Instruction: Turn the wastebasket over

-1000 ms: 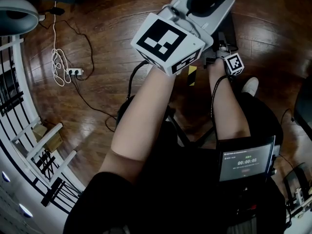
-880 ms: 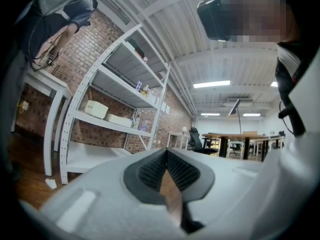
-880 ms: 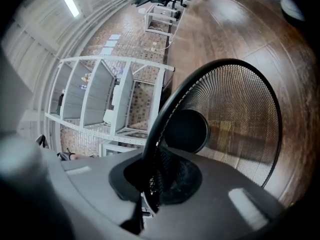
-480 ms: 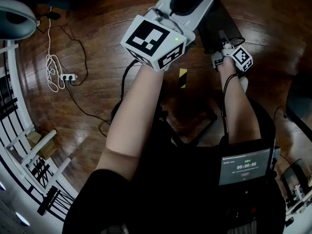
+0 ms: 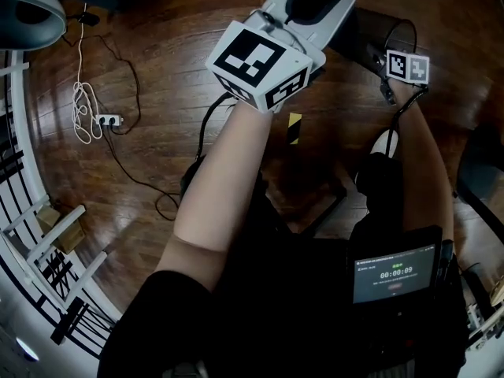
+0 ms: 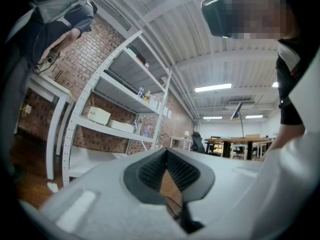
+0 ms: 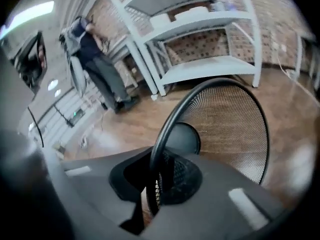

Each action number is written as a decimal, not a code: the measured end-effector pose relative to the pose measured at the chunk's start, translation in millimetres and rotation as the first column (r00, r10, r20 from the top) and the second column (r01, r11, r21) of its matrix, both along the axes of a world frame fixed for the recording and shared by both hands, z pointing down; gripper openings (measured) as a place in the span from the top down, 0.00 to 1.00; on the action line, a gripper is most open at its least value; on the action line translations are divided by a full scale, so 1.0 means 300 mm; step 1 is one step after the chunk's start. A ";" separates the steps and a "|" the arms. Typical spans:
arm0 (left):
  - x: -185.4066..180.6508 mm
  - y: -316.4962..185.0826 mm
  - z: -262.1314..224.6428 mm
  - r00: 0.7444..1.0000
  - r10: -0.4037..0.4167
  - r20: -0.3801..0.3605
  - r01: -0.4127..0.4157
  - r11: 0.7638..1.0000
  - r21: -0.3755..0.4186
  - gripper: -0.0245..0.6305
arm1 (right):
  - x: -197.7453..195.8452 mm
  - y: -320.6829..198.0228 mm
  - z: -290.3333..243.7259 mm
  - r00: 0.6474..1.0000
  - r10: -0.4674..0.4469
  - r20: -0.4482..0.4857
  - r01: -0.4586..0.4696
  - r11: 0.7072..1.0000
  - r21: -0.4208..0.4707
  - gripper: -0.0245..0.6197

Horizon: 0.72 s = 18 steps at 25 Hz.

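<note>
The right gripper (image 7: 156, 194) has its jaws clenched on the black rim of the wastebasket (image 7: 225, 129). The rim wire runs up between the two pads, and the mesh wall sits just beyond them. From the jaws the wastebasket extends forward and to the right. Its open mouth faces back toward the jaws, so the solid round base is visible through the opening, at the far end of the inside. This places the wastebasket on its side or steeply tilted, neither upright nor inverted. Beyond the jaws, behind the mesh, are the wooden floor (image 7: 125, 124) and white shelving (image 7: 210, 39). No view shows whether any part of the wastebasket touches the floor. The left gripper (image 6: 167, 176) has its jaws closed with nothing between them (only a sliver of floor shows through the gap below the pad tips). It is held up and away from the wastebasket, with nothing of the task ahead of its jaws. Judged progress: the grasp on the rim is made and the rotation appears roughly half complete. What is left is to bring the mouth fully downward, set the rim on the floor below the jaws and release the right jaws. The single-point grip on a thin rim may let the wastebasket swing during the turn.
</note>
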State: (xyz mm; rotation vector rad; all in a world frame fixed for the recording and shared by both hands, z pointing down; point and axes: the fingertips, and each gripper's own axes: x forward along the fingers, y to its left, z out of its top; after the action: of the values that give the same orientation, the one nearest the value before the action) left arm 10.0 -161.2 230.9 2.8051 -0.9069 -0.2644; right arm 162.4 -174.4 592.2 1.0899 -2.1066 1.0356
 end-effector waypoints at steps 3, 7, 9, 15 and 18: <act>0.002 -0.002 -0.005 1.000 -0.005 -0.003 0.005 1.000 0.003 0.96 | 0.004 0.001 0.057 0.962 -0.179 -0.205 0.175 0.984 -0.037 0.94; 0.004 -0.012 0.011 1.000 -0.012 -0.004 0.012 1.000 -0.005 0.96 | -0.014 0.010 0.142 0.783 -0.430 -0.450 0.424 0.898 -0.121 0.93; 0.002 -0.017 0.009 1.000 -0.014 -0.005 0.014 1.000 -0.004 0.96 | -0.061 0.012 0.146 0.633 -0.550 -0.544 0.565 0.809 -0.162 0.92; -0.012 -0.018 0.001 1.000 -0.019 -0.009 0.019 1.000 -0.003 0.96 | -0.190 0.058 0.161 0.310 -0.701 -0.642 0.773 0.580 -0.259 0.91; -0.017 -0.023 -0.007 0.999 -0.032 -0.012 0.032 0.999 0.001 0.96 | -0.205 0.070 0.182 0.245 -0.726 -0.642 0.809 0.519 -0.278 0.91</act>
State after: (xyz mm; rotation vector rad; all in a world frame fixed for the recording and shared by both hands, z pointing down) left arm 4.8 -168.1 228.8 2.7895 -0.9506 -0.2857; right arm 101.0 -153.3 646.8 0.2162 -1.6495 -0.0558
